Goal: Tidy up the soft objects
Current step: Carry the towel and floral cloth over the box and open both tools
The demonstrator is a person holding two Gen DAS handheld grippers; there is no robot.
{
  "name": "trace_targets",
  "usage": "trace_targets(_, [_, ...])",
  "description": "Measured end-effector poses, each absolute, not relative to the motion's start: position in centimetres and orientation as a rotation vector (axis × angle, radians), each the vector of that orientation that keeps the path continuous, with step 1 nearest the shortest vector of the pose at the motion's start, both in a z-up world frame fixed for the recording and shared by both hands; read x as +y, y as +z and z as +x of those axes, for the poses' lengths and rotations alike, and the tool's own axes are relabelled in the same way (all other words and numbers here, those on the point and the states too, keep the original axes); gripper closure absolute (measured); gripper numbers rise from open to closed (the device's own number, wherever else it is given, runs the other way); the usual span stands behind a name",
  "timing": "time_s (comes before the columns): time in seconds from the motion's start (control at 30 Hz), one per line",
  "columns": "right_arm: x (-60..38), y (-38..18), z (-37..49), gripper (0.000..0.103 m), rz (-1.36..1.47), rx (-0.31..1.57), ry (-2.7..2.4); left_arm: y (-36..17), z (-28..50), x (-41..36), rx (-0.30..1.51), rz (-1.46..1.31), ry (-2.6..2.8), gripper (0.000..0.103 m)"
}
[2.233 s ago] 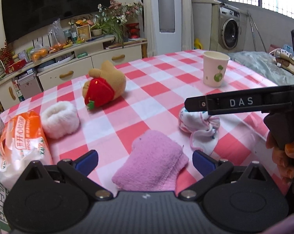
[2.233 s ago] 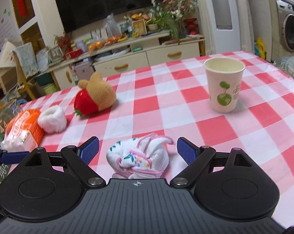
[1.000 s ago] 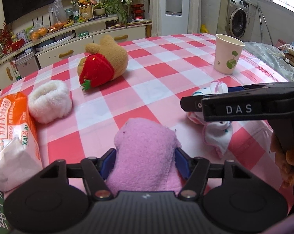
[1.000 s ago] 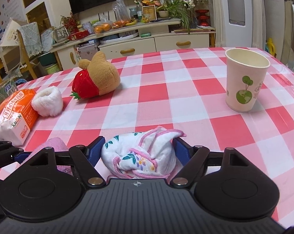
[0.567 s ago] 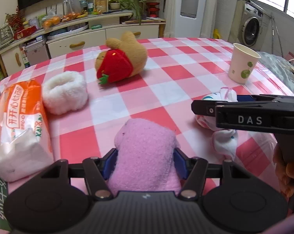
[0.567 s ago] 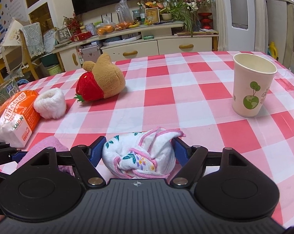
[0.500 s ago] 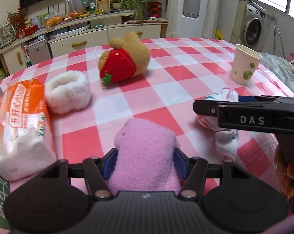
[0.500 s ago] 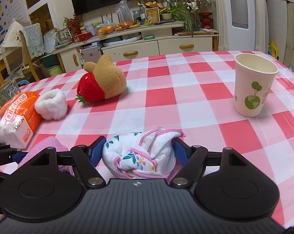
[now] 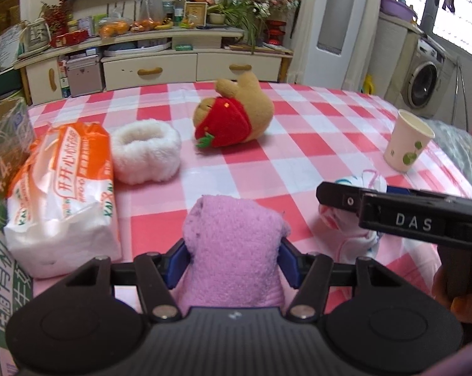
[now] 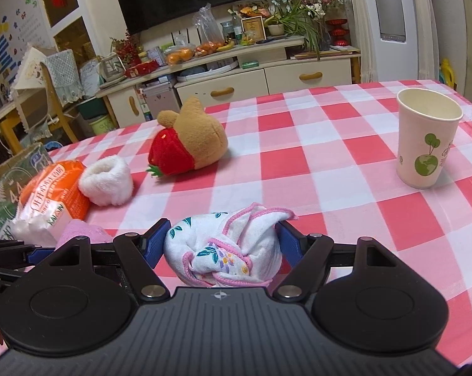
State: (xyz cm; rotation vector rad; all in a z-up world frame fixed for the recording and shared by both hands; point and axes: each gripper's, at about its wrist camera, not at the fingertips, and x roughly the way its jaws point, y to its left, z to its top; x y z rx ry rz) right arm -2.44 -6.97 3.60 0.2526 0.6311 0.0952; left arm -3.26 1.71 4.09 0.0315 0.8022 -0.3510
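Note:
My left gripper (image 9: 234,258) is shut on a fuzzy pink sock (image 9: 234,244) and holds it above the checked tablecloth (image 9: 298,144). My right gripper (image 10: 221,246) is shut on a white floral cloth bundle with pink trim (image 10: 226,244); that bundle also shows in the left wrist view (image 9: 369,185) behind the right gripper's black finger. The pink sock peeks in at the left of the right wrist view (image 10: 82,233). A brown plush with a red strawberry (image 9: 236,119) and a white fluffy cuff (image 9: 146,155) lie further back on the table.
An orange-and-white tissue pack (image 9: 60,194) lies at the left, with a green cardboard box (image 9: 1,144) beside it. A paper cup (image 10: 427,138) stands at the right. A cabinet with clutter (image 9: 148,62) is behind the table.
Both grippers closed on their items, the left on the pink sock, the right on the floral bundle. Both have since lifted and drifted left, toward the tissue pack.

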Motion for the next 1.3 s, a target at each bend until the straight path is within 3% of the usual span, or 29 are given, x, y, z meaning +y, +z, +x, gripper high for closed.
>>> trace_targets(1.3, [-0.3,8.9,-4.7,0.012,0.207,0.518,0.194,10.6,-4.8,10.1,0.598,-0.213,-0.304,0.043])
